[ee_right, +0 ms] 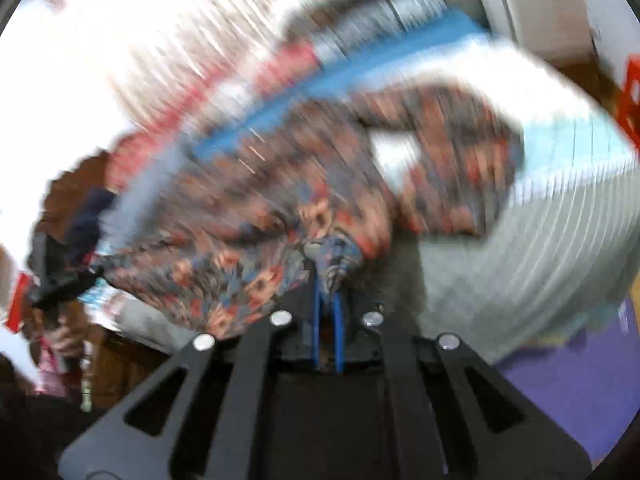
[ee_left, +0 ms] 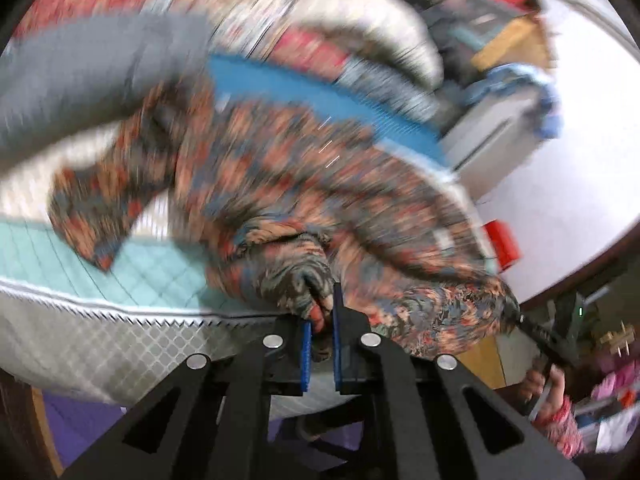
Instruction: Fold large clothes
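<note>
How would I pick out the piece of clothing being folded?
Find the mattress with the pale teal quilted top. Over its near edge hangs a large garment in an orange, red and blue floral print, the only busy pattern among plain grey and blue fabrics.

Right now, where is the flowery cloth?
The flowery cloth fills the middle of both views, spread over the quilted bed in front of a blue strip. The left gripper and right gripper each pinch a bunch of it.

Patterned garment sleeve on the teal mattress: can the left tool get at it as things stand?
Probably not right now: the left tool already has a bunch of the garment between its pads. The sleeve itself lies uncovered on the mattress.
</note>
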